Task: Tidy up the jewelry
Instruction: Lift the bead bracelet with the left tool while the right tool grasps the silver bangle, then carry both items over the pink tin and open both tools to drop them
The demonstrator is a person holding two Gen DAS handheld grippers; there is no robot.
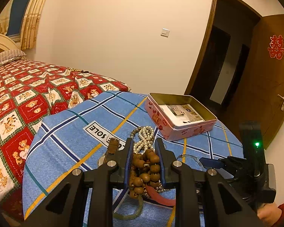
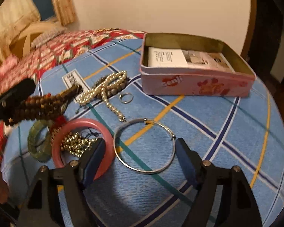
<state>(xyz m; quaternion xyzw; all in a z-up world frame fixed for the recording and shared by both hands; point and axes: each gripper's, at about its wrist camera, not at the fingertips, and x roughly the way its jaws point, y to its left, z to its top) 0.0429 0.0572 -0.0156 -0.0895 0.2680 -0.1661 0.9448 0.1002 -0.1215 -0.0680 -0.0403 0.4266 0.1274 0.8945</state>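
My left gripper [image 1: 144, 147] is shut on a brown wooden bead bracelet [image 1: 144, 170], lifted a little above the blue checked cloth; the right wrist view shows this gripper [image 2: 15, 94] and the beads [image 2: 41, 106] at the left. My right gripper [image 2: 142, 147] is open and low over a thin silver bangle [image 2: 143, 147], its jaws either side of it. A pearl necklace [image 2: 102, 92], a small silver ring [image 2: 126, 97], a pink bangle [image 2: 81, 141], a gold bead chain [image 2: 75, 144] and a green jade bangle [image 2: 37, 141] lie on the cloth. An open pink tin [image 2: 195, 83] stands beyond, with a printed card inside.
The cloth covers a round surface [image 1: 66, 132] whose edge drops off on all sides. A bed with a red teddy-bear quilt [image 1: 19, 98] lies to the left. A wooden door [image 1: 265, 85] stands at the right. My right gripper [image 1: 227, 164] shows at the right of the left wrist view.
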